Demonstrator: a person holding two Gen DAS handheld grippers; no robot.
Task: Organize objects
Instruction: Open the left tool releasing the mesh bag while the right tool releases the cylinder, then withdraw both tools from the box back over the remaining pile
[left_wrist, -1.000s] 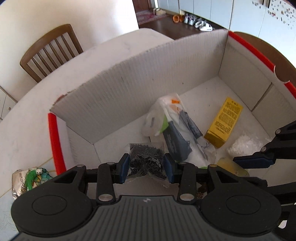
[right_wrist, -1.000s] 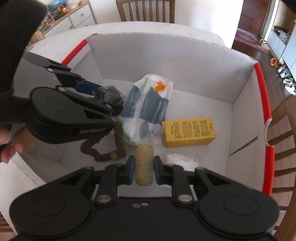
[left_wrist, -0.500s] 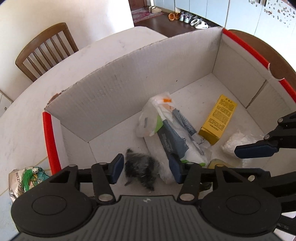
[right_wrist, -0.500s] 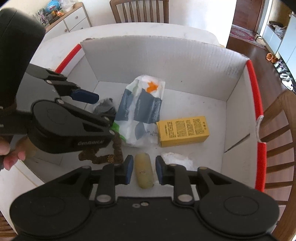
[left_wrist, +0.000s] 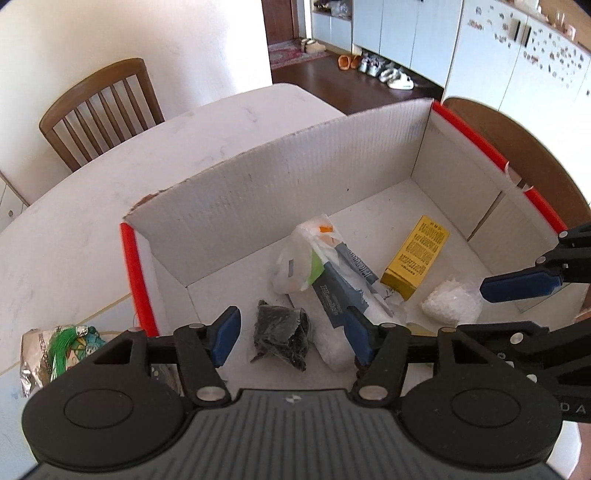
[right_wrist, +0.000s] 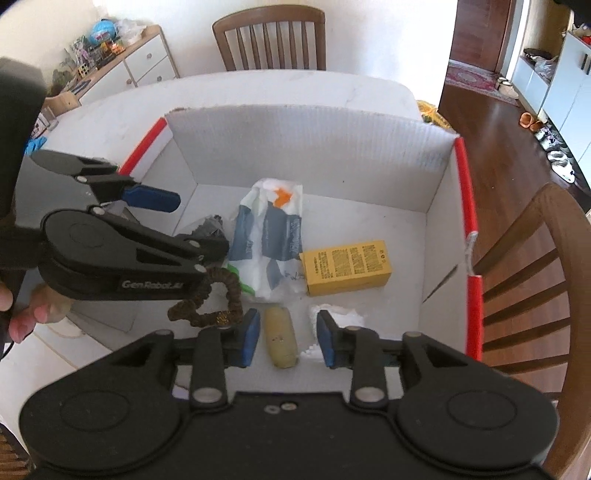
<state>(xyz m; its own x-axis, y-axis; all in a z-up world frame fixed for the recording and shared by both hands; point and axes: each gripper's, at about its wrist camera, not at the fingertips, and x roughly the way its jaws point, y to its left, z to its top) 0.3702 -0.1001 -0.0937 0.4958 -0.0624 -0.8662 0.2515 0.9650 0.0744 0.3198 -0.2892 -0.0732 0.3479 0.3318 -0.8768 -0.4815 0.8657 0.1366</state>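
Note:
A white cardboard box (left_wrist: 295, 192) with red edge strips stands on the table and holds the objects. My left gripper (left_wrist: 291, 338) is open above a small black bag (left_wrist: 282, 334) that lies on the box floor. My right gripper (right_wrist: 286, 338) is open above a pale yellow cylinder (right_wrist: 282, 341) lying on the box floor. Also inside are a white and blue plastic bag (left_wrist: 332, 273), a yellow carton (left_wrist: 415, 256), a white crumpled packet (left_wrist: 450, 302) and a brown beaded loop (right_wrist: 218, 295).
A foil snack packet with green print (left_wrist: 55, 350) lies on the table left of the box. Wooden chairs (left_wrist: 99, 110) stand around the white table (left_wrist: 74, 221). A sideboard with clutter (right_wrist: 122, 59) is at the back left in the right wrist view.
Both grippers opened and pulled back and up. The left let the black bag drop onto the box floor. The right released the yellow cylinder, which now lies on the floor.

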